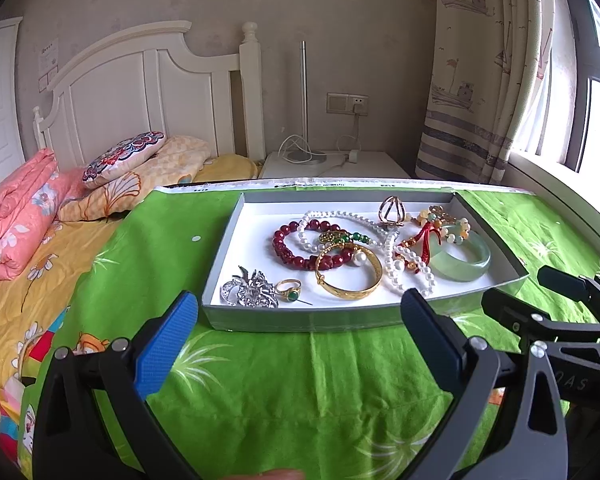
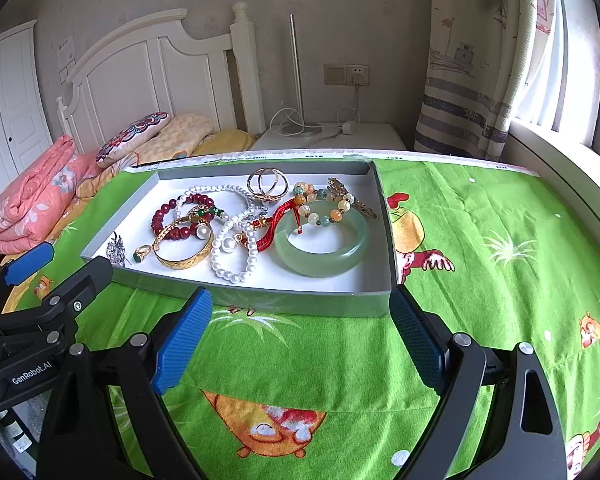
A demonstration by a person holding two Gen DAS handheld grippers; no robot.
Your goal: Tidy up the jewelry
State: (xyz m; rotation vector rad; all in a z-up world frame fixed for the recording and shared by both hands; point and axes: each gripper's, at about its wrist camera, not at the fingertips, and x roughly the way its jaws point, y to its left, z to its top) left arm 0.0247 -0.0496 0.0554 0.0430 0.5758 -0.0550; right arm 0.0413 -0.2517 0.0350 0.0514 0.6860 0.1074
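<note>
1. Bright green cartoon-print cloth (image 1: 284,380) covers the work surface in a bedroom, and both tools hover low over it at the bottom of each frame.
2. Left gripper (image 1: 300,312) has its blue-padded fingers (image 1: 168,340) spread wide with nothing between them, just short of the near wall of the shallow grey cardboard tray (image 1: 300,318).
3. Right gripper (image 2: 302,316) is likewise spread wide and holds nothing, its tips close to the tray's near wall in the right wrist view.
4. Inside the tray, nearest the left tool, lie a silver rhinestone brooch (image 1: 250,290), a gold ring with a green stone (image 1: 289,289) and an engraved gold bangle (image 1: 349,272).
5. Overlapping the bangle's far edge is a dark red bead bracelet (image 1: 296,246), with a white pearl necklace (image 1: 392,256) looping across the middle of the tray.
6. Toward the lower right of the tray sits a pale green jade bangle (image 2: 322,244), flat on the white floor.
7. A red knotted cord (image 2: 276,220) and a multicoloured stone bead bracelet (image 2: 328,204) overlap its upper rim.
8. At the tray's far side stands a rose-gold interlocked ring piece (image 2: 266,186).
9. Beyond, upper left of the frame, are a white wooden headboard (image 1: 140,92), a folded pink floral quilt (image 1: 16,216) and an embroidered pillow (image 1: 124,156).
10. Upper right hangs a boat-print curtain (image 1: 476,80) beside a white nightstand (image 1: 336,168).
</note>
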